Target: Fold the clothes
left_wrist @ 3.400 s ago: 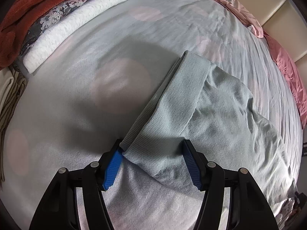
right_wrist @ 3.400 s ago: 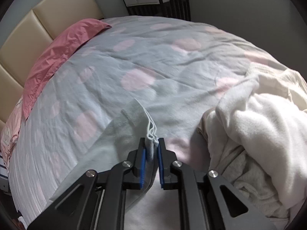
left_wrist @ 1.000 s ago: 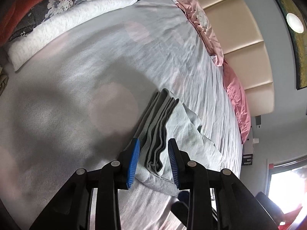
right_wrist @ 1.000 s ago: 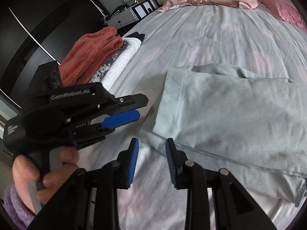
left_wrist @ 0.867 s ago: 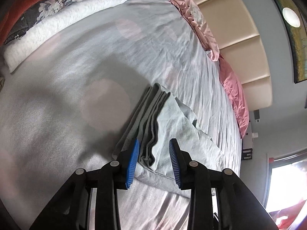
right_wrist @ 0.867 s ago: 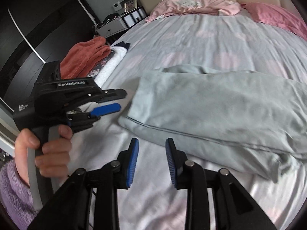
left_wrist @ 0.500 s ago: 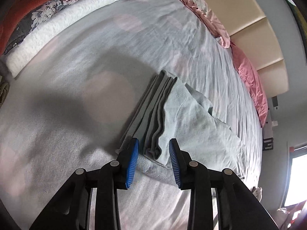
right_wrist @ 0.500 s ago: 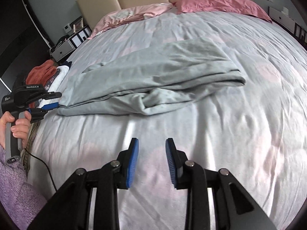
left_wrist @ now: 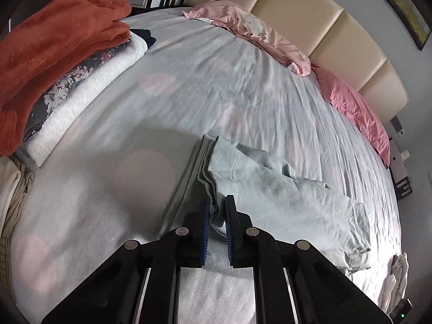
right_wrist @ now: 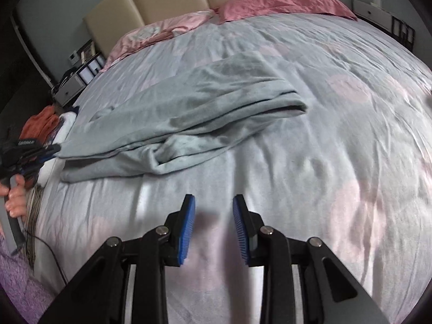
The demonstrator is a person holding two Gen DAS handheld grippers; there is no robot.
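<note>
A pale green garment lies in a long, loosely folded strip on the grey bedspread. In the left wrist view my left gripper has its jaws closing on the garment's layered near edge, and the cloth is pinched between the blue pads. From the right wrist the same garment lies ahead, with the left gripper at its far left end, held by a hand. My right gripper stands open over bare bedspread, short of the garment, with nothing between its fingers.
A stack of folded clothes, orange on floral on white, sits at the bed's left side. Beige clothes lie at the left edge. Pink pillows line the padded headboard. A heap of white cloth lies at the lower right.
The left jaws narrowed from a loose gap onto the garment's folded edge. The right gripper swung away from the left gripper along the garment and now hangs over bare bedspread.
</note>
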